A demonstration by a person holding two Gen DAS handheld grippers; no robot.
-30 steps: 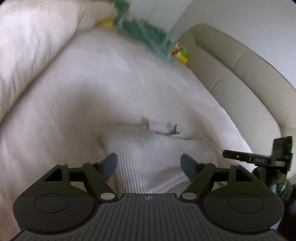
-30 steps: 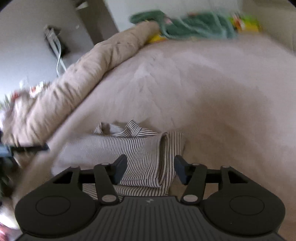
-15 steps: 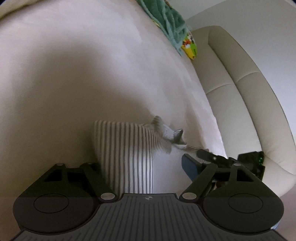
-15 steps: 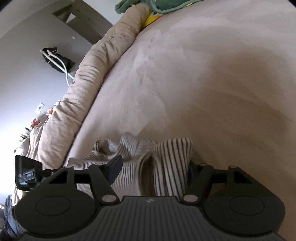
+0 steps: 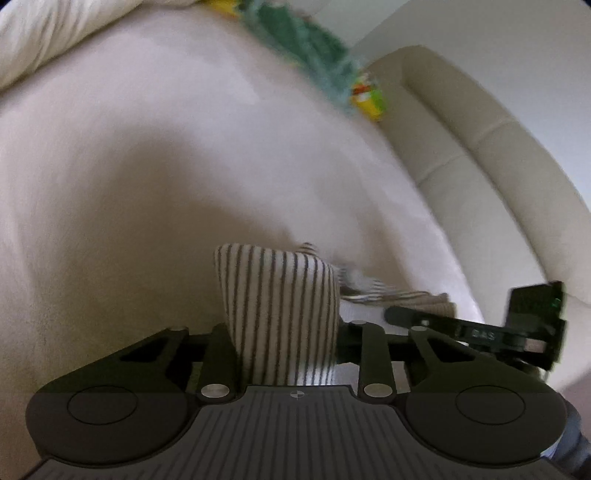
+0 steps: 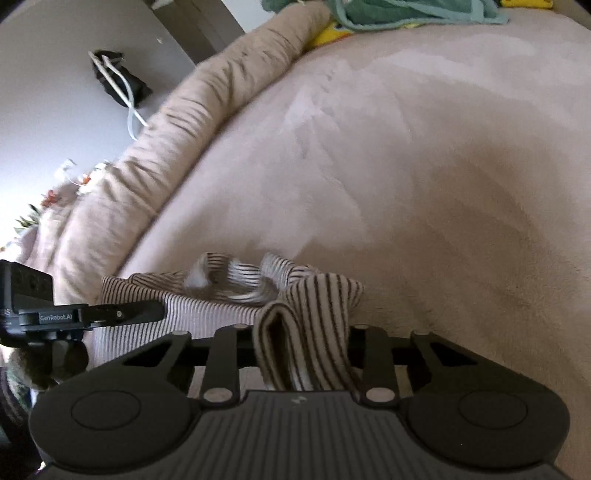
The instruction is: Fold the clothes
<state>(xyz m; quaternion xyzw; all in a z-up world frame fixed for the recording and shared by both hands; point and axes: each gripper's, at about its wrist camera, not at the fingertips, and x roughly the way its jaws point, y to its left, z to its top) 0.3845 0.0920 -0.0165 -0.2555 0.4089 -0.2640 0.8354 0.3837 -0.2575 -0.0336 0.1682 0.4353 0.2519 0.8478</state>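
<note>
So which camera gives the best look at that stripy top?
The right wrist view: the striped top spreads across the bed with its crumpled neckline showing. The left wrist view shows mainly one bunched corner standing between its fingers.

- Wide bed (image 6: 424, 155) under a pale pinkish plush cover
- Striped garment (image 6: 221, 295) at near edge
- Rolled beige duvet (image 6: 177, 129) along left side
- Green blanket (image 6: 406, 11) at far end
</note>
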